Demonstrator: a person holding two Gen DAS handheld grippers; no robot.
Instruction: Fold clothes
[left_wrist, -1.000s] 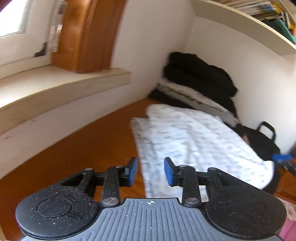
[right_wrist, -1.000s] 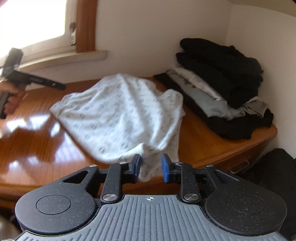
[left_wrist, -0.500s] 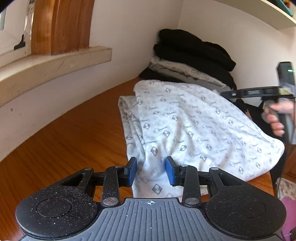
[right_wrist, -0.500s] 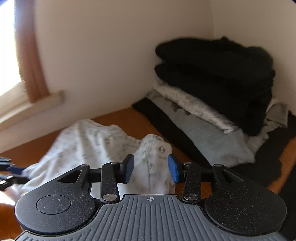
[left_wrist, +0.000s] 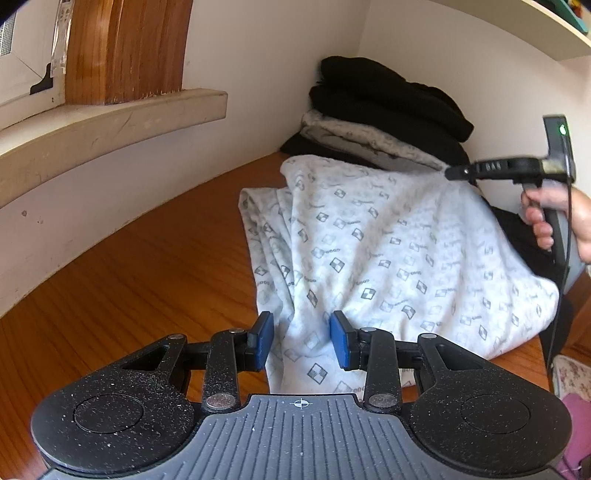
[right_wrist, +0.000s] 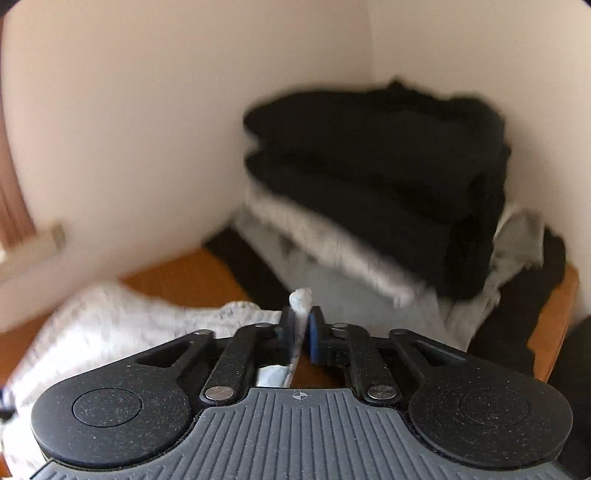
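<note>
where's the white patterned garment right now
In the left wrist view the white patterned garment lies crumpled on the wooden table, right of centre, in front of the stack of folded clothes in the corner.

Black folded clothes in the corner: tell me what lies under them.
Under the black folded clothes lie pale grey garments, then another dark garment on the wooden table. Lower layers are mostly covered.

left hand-held gripper (left_wrist: 301, 341) open; right hand-held gripper (right_wrist: 302, 334) closing on cloth.

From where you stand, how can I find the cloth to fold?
Look at the wooden table in the corner. A stack of folded clothes lies against the walls; the cloth lies spread in front of it. It alone is white with small checked diamonds and unfolded.
</note>
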